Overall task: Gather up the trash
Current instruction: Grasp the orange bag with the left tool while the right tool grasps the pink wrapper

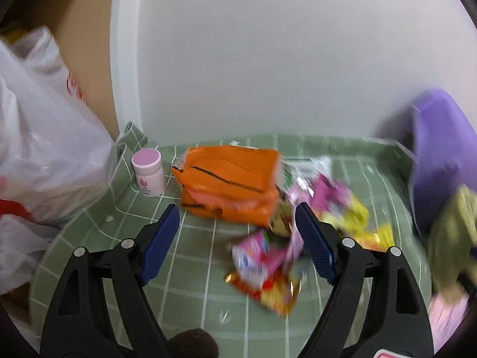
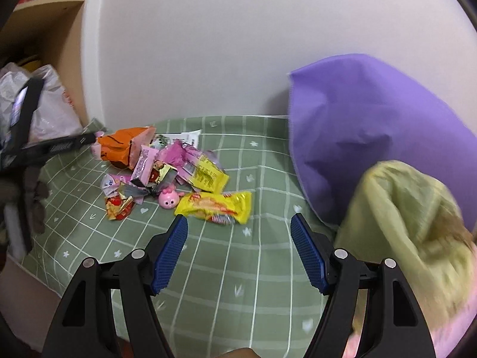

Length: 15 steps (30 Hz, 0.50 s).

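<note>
While both claws hang over the green checked tablecloth, neither has hold of anything; the left gripper gapes wide above the litter, and the right gripper stands just as wide, short of the yellow snack packet; the trash lies heaped toward the cloth's far left corner, near the wall; I judge these wrappers light, thin and crinkly, apt to slide on the cloth, so a pinch on a flat sealed end looks surest; the orange pouch looks bulkier yet soft, best taken by a corner; I count one orange pouch, one pink-capped bottle, one small pink toy, and roughly eight wrappers, too tangled to number exactly; one purple bag stands at the right edge, one white plastic bag at the left.
</note>
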Tool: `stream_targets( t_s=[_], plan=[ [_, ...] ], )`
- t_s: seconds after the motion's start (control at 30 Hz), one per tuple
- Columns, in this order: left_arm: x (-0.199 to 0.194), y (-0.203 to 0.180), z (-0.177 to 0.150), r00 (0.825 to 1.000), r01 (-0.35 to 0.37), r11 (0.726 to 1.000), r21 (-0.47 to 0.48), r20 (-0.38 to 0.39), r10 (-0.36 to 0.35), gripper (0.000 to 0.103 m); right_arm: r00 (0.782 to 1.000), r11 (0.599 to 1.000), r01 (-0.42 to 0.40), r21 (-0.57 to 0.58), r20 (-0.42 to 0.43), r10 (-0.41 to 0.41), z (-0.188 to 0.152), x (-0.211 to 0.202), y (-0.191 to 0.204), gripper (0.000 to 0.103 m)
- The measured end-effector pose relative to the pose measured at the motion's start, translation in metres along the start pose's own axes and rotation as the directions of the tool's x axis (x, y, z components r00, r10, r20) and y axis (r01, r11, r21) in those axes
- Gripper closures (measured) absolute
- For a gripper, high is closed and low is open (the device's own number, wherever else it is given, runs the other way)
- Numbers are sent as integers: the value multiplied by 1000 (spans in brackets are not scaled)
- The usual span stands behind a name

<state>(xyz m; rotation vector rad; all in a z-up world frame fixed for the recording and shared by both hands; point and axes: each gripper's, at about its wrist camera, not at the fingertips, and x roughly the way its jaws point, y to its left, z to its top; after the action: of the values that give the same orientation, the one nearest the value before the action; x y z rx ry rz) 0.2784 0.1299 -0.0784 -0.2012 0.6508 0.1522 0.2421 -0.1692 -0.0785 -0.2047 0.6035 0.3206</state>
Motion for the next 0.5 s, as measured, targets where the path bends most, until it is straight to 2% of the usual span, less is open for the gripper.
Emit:
stream_targets(
  t_s=[0.13,0.27,0.33,0.43,0.5],
  plan=[
    [37,10,21,997,-47,989,-138,-64,38,27,994,994,-105,-34,-1,105,16,32,-24,38],
    [68,34,38,985,-114,974,-197,-152,85,27,988,989,-149,-20,33,150,35,49,-36,38],
    [81,48,40,982,-109,971,-211,-174,72,27,977,978,-209,-2,43,209,37,51,-36,38],
    [105,65,38,975,-101,971,-216,-216,53,27,983,983,-184,15,31,183,33,57,-27,38],
    [122,73,34,971,-52,970,-236,-238,-6,27,985,984,-171,55,10,170,27,61,-21,38]
  ],
)
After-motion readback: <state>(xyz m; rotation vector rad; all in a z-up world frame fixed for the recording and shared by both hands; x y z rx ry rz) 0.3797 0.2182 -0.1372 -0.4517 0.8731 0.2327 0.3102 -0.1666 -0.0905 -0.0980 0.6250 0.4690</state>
